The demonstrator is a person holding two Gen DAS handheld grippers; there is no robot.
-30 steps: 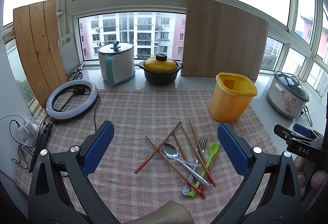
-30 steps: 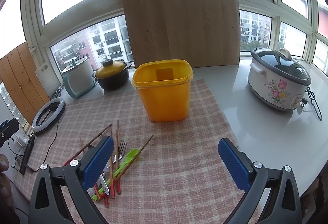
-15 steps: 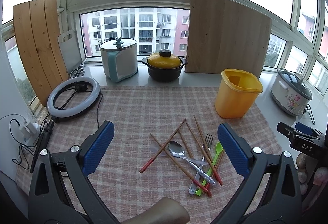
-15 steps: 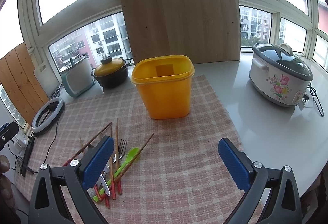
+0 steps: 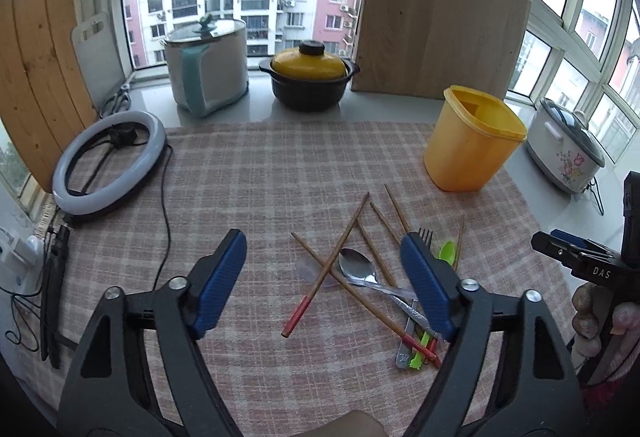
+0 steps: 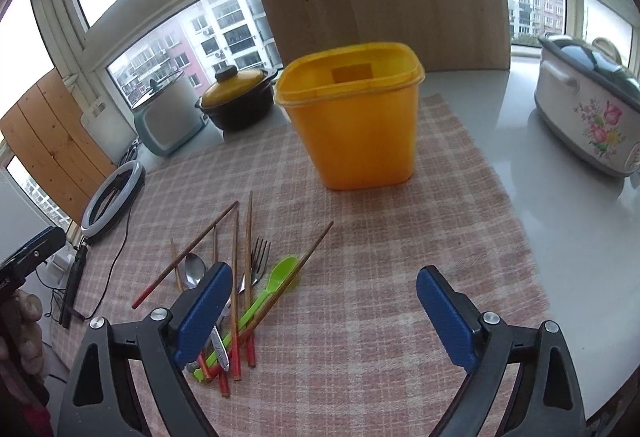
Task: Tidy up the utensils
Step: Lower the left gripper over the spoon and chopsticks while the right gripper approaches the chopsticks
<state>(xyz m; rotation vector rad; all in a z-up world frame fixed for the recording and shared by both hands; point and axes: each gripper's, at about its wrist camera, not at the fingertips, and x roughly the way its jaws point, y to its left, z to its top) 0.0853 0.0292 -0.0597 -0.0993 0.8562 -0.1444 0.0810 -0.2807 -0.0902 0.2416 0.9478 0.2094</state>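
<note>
Several red-tipped wooden chopsticks, a metal spoon, a metal fork and a green plastic spoon lie in a loose pile on the checked cloth. An empty yellow plastic container stands upright behind them; it also shows in the left wrist view. My left gripper is open and empty, just above the pile's near side. My right gripper is open and empty, with its left finger over the pile's handles.
A checked cloth covers the counter. A ring light with its cable lies at the left. A white pot, a yellow-lidded pot and wooden boards stand at the back. A floral rice cooker stands at the right.
Both grippers have moved forward and down toward the utensil pile, which now looks larger. Both stay open and empty. The utensils have not moved.
</note>
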